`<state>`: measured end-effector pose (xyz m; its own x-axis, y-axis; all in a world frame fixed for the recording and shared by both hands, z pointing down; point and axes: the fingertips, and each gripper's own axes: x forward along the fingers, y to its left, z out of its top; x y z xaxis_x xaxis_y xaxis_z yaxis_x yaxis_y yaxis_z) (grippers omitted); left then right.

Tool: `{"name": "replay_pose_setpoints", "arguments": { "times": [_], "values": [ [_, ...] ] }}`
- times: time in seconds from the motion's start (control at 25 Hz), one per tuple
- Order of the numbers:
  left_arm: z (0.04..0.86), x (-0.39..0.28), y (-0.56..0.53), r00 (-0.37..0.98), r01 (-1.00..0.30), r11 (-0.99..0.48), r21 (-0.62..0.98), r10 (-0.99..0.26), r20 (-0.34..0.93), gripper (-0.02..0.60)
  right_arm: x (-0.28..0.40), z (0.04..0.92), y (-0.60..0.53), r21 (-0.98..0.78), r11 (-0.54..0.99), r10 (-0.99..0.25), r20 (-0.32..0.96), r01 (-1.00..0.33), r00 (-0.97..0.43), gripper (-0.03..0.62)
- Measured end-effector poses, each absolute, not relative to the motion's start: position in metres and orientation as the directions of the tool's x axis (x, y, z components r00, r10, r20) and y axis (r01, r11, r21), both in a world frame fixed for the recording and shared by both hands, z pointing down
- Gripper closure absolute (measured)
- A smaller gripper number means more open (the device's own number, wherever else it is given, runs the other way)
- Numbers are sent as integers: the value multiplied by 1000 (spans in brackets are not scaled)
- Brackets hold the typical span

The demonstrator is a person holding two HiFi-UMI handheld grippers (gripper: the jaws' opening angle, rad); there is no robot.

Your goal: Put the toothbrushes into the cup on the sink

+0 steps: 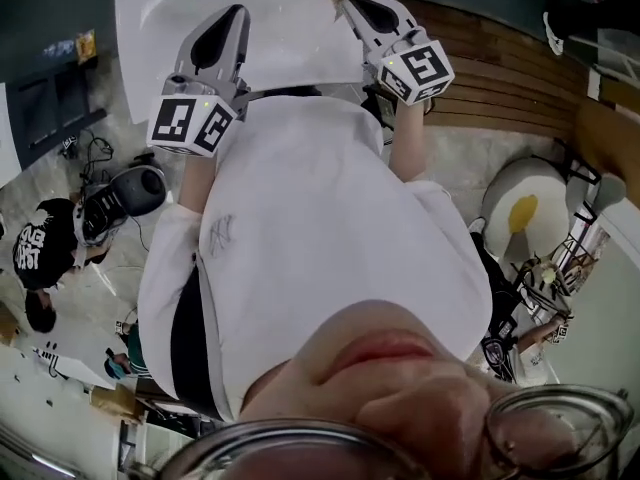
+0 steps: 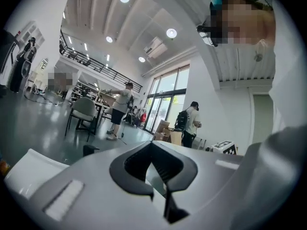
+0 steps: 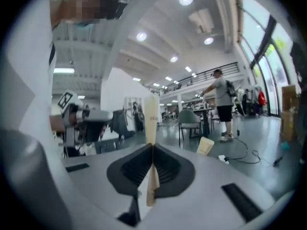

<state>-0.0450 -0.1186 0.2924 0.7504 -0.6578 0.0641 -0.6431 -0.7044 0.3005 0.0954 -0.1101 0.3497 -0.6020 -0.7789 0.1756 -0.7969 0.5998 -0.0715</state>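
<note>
Right gripper view, right gripper (image 3: pixel 152 163) fingers clamping toothbrush (image 3: pixel 151 121) (pale wood), left gripper (image 2: pixel 156 170) closed, empty

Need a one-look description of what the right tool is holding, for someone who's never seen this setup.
In the right gripper view, the grey body of the right tool fills the lower half, black pads at centre. Pinched between them stands the toothbrush: a slim, flat, pale beige stick, upright. The stubby tan piece to its right sits beyond the tool, unheld.
</note>
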Motion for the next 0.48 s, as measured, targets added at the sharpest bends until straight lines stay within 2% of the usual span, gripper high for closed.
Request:
{"name": "replay_pose_setpoints", "arguments": {
  "times": [0.12, 0.28, 0.48],
  "values": [
    [292, -28, -118, 788, -599, -744, 297, -614, 53, 580, 113, 312, -107, -201, 532, -841, -13, -822, -541, 579],
    [293, -17, -117, 809, -572, -763, 301, -585, 53, 580, 134, 279, -97, -312, 479, -877, -183, -820, -443, 580],
    [290, -12, -116, 820, -557, -772, 306, -570, 54, 580, 145, 264, -82, -364, 434, -898, -250, -824, -362, 580]
  ]
}}
